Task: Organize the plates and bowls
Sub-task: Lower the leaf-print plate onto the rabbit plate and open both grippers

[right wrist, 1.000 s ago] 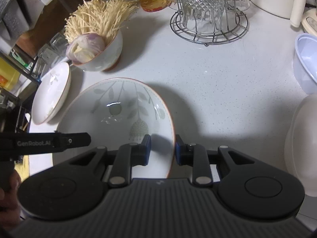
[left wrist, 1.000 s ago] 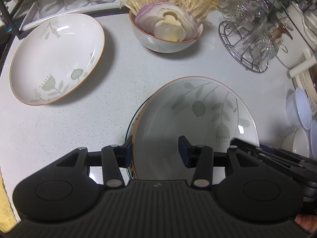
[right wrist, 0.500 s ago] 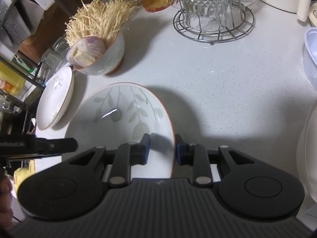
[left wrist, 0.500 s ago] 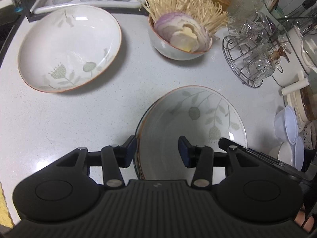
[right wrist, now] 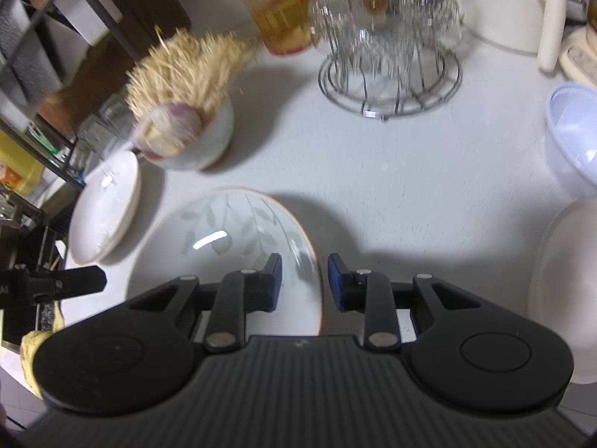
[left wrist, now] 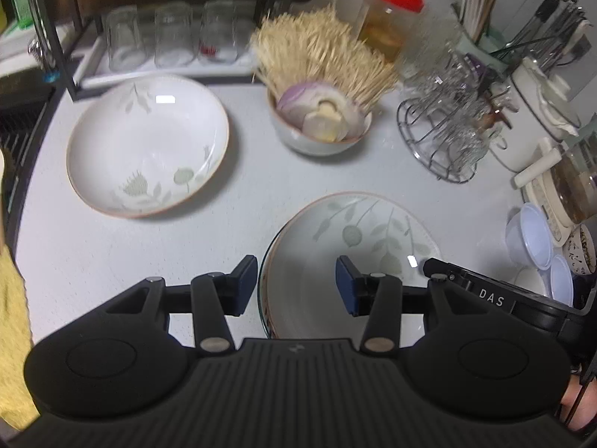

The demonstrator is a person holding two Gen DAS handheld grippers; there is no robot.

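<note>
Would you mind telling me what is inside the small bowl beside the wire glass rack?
The small bowl holds a halved purple onion in front of a bundle of enoki mushrooms; anything underneath them is hidden.

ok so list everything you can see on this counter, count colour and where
leaf-pattern plate: one, white, orange rim, near centre, between both grippers
empty bowl: one, white with leaf print, far left
food bowl: one, white, centre back, holds onion slices and pale enoki mushrooms
jar: one, red lid, amber contents, back
wire rack: one, silver, right, holds clear glasses
tumblers: at least three, clear, back-left tray
plastic bowls: a few, pale lilac, right edge
counter: white
left gripper: black, straddles plate's left rim
right gripper: black, straddles plate's right rim
</note>
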